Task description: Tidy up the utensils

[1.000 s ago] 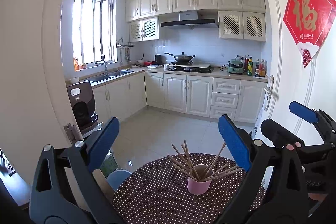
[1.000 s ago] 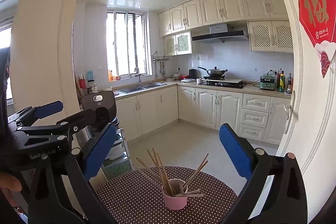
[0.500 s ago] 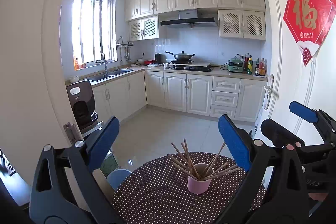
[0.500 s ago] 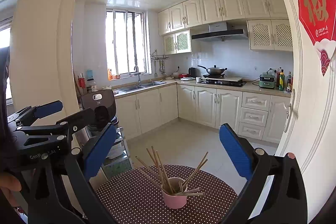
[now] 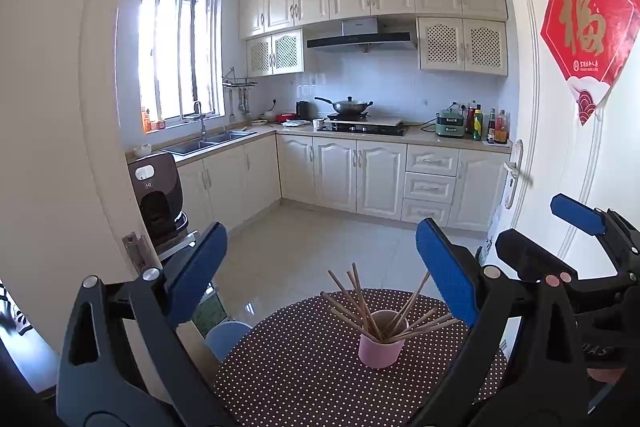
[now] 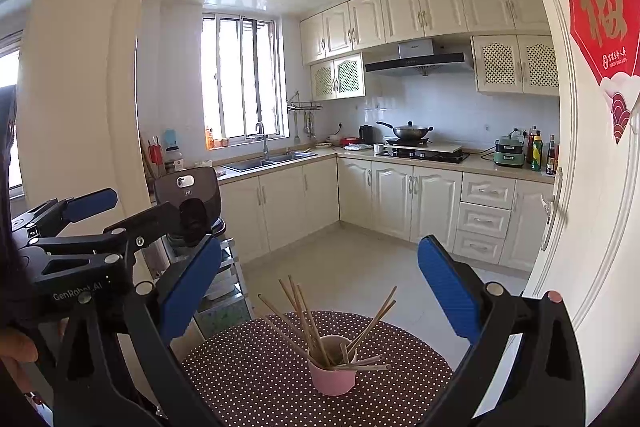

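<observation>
A pink cup (image 5: 381, 350) (image 6: 332, 379) stands upright on a round table with a brown polka-dot cloth (image 5: 304, 371) (image 6: 248, 367). Several wooden chopsticks (image 5: 360, 301) (image 6: 304, 315) fan out of the cup in all directions. My left gripper (image 5: 322, 269) is open, held above and short of the cup, nothing between its blue pads. My right gripper (image 6: 320, 285) is open too, likewise empty and above the cup. Each gripper shows at the edge of the other's view: the right one (image 5: 576, 211) and the left one (image 6: 92, 205).
A kitchen lies beyond the table: a tiled floor (image 5: 320, 247), cream cabinets, a sink (image 6: 272, 159) and a stove with a wok (image 5: 348, 105). A white door (image 5: 552, 147) stands open at the right. A dark appliance on a rack (image 5: 158, 199) and a blue stool (image 5: 228, 337) sit left of the table.
Both views have shifted very slightly; the cup and chopsticks sit almost where they were. Both grippers stay open and empty.
</observation>
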A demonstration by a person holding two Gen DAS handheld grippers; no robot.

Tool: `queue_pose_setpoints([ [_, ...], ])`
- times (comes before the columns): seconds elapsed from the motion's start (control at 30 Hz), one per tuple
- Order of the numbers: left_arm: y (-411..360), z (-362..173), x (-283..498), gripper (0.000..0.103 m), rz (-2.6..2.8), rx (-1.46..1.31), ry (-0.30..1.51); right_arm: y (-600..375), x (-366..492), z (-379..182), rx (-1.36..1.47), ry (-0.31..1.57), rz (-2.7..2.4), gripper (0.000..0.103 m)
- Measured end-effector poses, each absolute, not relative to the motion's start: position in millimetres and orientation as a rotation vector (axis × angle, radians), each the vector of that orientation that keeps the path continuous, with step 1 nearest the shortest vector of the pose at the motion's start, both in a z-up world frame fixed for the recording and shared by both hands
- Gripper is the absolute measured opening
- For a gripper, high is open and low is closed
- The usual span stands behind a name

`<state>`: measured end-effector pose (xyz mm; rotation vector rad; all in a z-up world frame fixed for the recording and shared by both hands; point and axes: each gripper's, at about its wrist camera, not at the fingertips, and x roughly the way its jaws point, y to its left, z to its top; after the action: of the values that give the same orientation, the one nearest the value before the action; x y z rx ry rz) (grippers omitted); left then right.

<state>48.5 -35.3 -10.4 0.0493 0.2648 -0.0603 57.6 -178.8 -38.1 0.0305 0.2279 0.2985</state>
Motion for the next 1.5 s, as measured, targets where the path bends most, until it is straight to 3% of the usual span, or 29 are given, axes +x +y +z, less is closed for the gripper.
queue_pose_setpoints([
  [1.5,-34.6,-12.3,51.1,0.094,-0.061,0.046,0.278,-183.9,62.7,-42.3,0.035,0.246,0.288,0.095],
])
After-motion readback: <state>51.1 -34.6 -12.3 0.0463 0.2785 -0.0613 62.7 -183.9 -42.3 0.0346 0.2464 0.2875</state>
